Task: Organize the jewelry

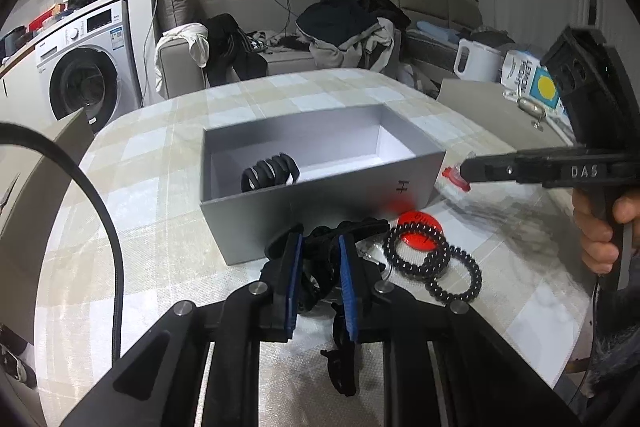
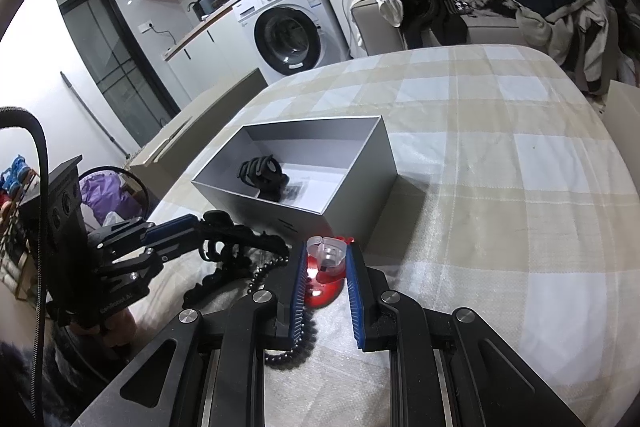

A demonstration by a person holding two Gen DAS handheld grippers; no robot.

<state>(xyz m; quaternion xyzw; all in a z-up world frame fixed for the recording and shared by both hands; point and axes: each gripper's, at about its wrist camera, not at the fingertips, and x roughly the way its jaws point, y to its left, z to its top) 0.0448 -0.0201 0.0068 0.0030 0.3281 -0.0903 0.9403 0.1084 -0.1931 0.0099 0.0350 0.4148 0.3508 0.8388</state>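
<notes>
My left gripper (image 1: 320, 239) is shut on a black hair claw (image 1: 326, 247) just in front of the grey open box (image 1: 320, 203). In the right wrist view the left gripper (image 2: 200, 229) holds that claw (image 2: 240, 239) a little above the cloth. Another black hair claw (image 1: 268, 173) lies inside the box (image 2: 260, 199). Two black bead bracelets (image 1: 414, 255) lie to the right, over a red disc (image 1: 420, 225). My right gripper (image 2: 326, 251) is shut on a small clear and red plastic piece (image 2: 326, 253) beside the box's right end; its tip (image 1: 466, 169) shows there.
The box stands on a table with a checked cloth (image 2: 500, 187). A white kettle (image 1: 476, 61) and a carton (image 1: 524, 75) stand at the far right edge. Behind are a sofa heaped with clothes (image 1: 344, 23) and a washing machine (image 1: 80, 75). A black cable (image 1: 108, 227) curves at left.
</notes>
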